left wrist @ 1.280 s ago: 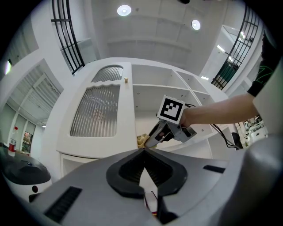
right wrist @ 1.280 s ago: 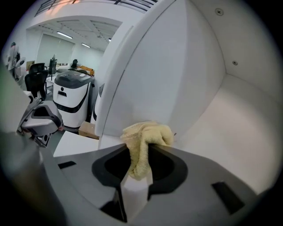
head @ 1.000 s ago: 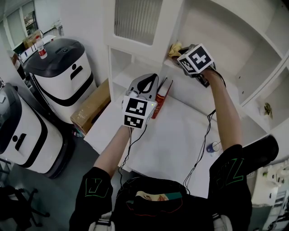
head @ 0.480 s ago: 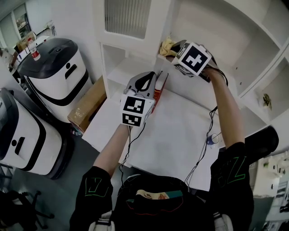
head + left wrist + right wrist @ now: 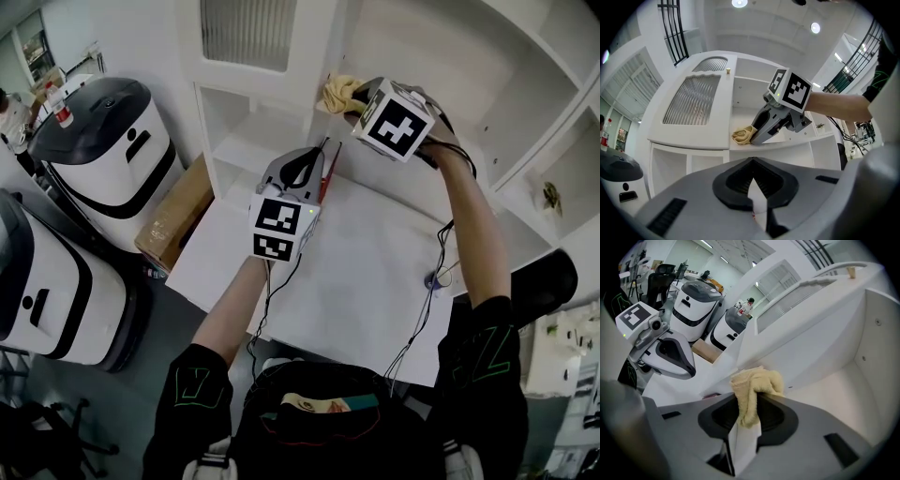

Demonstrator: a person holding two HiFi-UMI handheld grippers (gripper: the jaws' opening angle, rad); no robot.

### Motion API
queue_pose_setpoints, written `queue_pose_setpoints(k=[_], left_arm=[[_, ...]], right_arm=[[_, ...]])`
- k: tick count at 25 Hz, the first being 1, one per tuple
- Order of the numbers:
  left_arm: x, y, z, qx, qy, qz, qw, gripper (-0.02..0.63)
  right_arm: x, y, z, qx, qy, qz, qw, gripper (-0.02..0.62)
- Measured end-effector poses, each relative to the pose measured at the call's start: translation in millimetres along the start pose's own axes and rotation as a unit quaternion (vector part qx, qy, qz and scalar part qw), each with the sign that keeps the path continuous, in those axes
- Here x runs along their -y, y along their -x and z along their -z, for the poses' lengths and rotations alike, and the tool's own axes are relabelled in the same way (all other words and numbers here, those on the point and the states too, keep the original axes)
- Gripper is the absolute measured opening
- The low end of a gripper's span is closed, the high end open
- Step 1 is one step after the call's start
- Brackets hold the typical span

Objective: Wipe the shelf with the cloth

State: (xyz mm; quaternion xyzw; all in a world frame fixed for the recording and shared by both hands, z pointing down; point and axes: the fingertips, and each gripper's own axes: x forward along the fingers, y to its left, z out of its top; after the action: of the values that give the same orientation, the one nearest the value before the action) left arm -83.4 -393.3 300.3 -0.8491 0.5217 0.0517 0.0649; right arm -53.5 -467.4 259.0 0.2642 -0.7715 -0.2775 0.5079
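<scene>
The right gripper (image 5: pixel 746 423) is clenched on the cloth (image 5: pixel 757 382); a fold of the yellow towelling is pinched between its jaws and the rest bunches out past the tips at 12 o'clock in the right gripper view; the bunch sits at the left end of the shelf (image 5: pixel 839 394), low against the board, though contact itself is too close to call; in that view the bare shelf floor opens away toward 3 o'clock.

In the head view the shelf's long axis runs roughly from 10 o'clock to 4 o'clock; the cloth lies at the 10 o'clock end, just past the right gripper's tips, so my reading is that the stroke to come runs back toward 4 o'clock along the board, cloth trailing the jaws and pressed flat; the right hand is the nearer one, indeed the only one on the shelf.

The left gripper (image 5: pixel 312 157) hangs lower, at about 7 o'clock from the cloth, over the white desk (image 5: pixel 375 281) and just beside a red book (image 5: pixel 330 161); its jaws are closed together with nothing gripped between them; it looks up at the shelf and plays no part in the wiping.

A risk, as I judge it: the wad is loose and thick, so a light press could let it roll instead of rubbing.
</scene>
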Motion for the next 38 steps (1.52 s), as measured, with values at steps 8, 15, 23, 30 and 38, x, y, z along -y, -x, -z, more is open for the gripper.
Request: queue_pose_setpoints(k=[8,15,23,30,38], left_arm=[[16,-9,10,-0.009,0.013,0.014,0.9998,0.000],[31,-17,19,-0.018,0.021,0.033,0.9991,0.000],[61,-33,26,-0.025,0.025,0.065,0.9973,0.000],[106,-54,22,-0.017,0.031,0.115,0.9928,0.000],[150,-70,24,-0.018,0.038,0.154,0.9871,0.000]], right_arm=[[0,10,13,-0.017,0.014,0.028,0.999,0.110],[-2,21,32,-0.023,0.010,0.045,0.999,0.110],[-4,37,62,-0.030,-0.007,0.061,0.998,0.110],[-6,59,101,-0.057,-0.028,0.074,0.995,0.110],[-8,85,149,-0.090,-0.052,0.092,0.990,0.110]])
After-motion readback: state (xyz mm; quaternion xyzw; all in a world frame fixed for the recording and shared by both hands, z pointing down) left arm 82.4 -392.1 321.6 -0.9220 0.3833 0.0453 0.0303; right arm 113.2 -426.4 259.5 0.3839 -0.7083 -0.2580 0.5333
